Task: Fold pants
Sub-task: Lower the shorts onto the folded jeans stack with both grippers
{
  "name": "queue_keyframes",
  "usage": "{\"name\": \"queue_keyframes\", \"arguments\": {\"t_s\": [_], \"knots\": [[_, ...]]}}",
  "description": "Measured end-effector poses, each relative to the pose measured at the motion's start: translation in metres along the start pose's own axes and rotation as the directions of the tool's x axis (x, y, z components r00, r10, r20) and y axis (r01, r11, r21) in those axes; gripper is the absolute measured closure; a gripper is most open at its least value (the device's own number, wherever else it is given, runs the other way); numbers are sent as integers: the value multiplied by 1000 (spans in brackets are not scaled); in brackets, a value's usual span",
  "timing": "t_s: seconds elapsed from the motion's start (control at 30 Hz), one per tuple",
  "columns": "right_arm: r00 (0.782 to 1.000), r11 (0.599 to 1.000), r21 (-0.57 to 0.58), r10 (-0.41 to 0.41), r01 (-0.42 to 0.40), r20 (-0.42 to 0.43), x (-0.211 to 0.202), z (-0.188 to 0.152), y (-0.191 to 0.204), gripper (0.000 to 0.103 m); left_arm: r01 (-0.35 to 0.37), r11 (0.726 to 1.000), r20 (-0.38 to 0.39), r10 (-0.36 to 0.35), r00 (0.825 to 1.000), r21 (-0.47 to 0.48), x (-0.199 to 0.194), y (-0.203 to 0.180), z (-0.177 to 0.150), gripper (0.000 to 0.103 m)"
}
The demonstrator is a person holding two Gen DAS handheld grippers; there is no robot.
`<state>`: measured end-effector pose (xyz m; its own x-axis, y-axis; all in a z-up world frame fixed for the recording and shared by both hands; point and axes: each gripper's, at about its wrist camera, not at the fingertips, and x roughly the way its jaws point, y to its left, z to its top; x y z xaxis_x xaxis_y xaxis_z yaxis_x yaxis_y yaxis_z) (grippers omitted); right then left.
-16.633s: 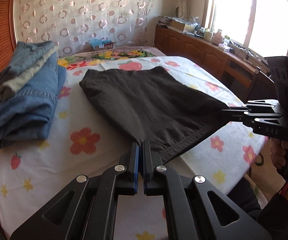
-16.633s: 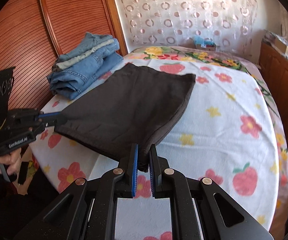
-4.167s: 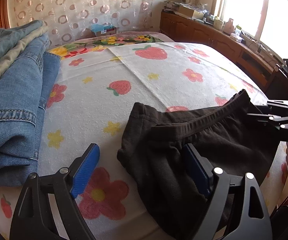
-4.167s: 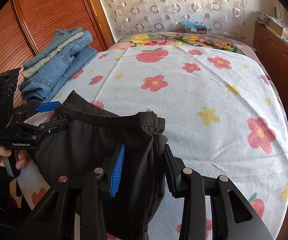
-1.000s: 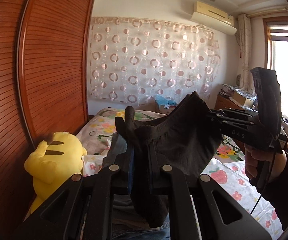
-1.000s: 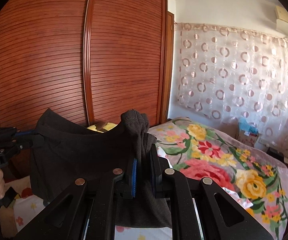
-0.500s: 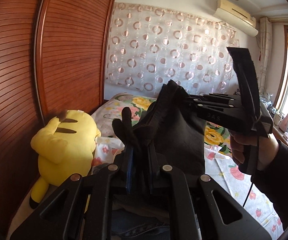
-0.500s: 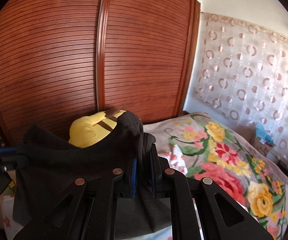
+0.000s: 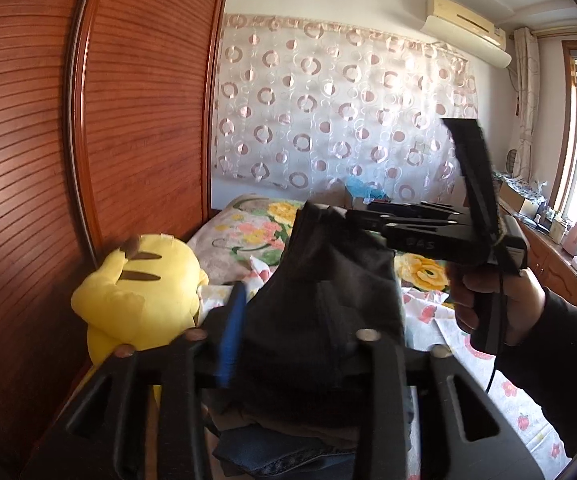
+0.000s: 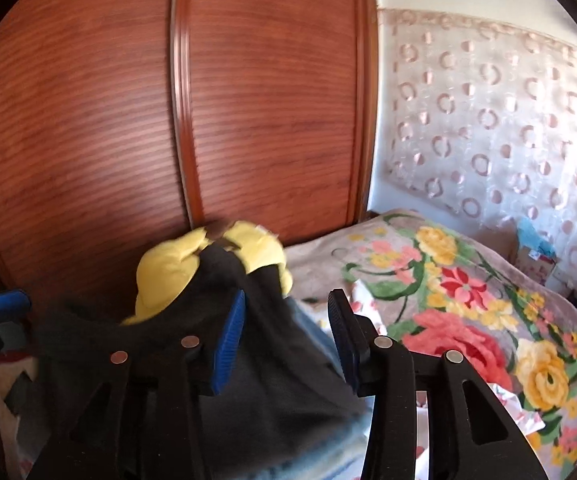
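The folded black pants (image 9: 320,320) lie bunched between my fingers, over the stack of folded jeans (image 9: 272,452). My left gripper (image 9: 300,344) stands open, the cloth slack between its jaws. My right gripper (image 10: 284,340) is open too, with the pants (image 10: 264,384) sliding down in front of it onto the blue jeans (image 10: 308,332). In the left wrist view the right gripper (image 9: 352,216) shows at the cloth's top corner. In the right wrist view the left gripper's blue pad (image 10: 0,304) shows at far left.
A yellow plush toy (image 9: 140,296) sits right behind the stack, against the brown slatted wardrobe doors (image 10: 168,120). The bed with flowered covers (image 10: 468,300) stretches to the right. A circle-patterned curtain (image 9: 328,112) hangs at the back.
Both grippers were shut on the pants half a second ago; now both are open and the pants are dropping onto the jeans stack. Both grippers have come lower and closer to the plush toy.
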<state>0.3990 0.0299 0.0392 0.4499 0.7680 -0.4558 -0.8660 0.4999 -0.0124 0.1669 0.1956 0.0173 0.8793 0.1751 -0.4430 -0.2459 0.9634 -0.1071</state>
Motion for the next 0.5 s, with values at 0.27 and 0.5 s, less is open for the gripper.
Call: {"name": "queue_keyframes", "arguments": {"t_s": [0.27,0.5], "knots": [[993,993,8,114,-114,-24,-18,-17,0,60,25,999,-88,-21,996,39,26,-8,-10,52],[992,998,24,61,-59,-115,28,-14,-22,62,21,999,-174,-14,985,39,42,-6,-36,52]]}}
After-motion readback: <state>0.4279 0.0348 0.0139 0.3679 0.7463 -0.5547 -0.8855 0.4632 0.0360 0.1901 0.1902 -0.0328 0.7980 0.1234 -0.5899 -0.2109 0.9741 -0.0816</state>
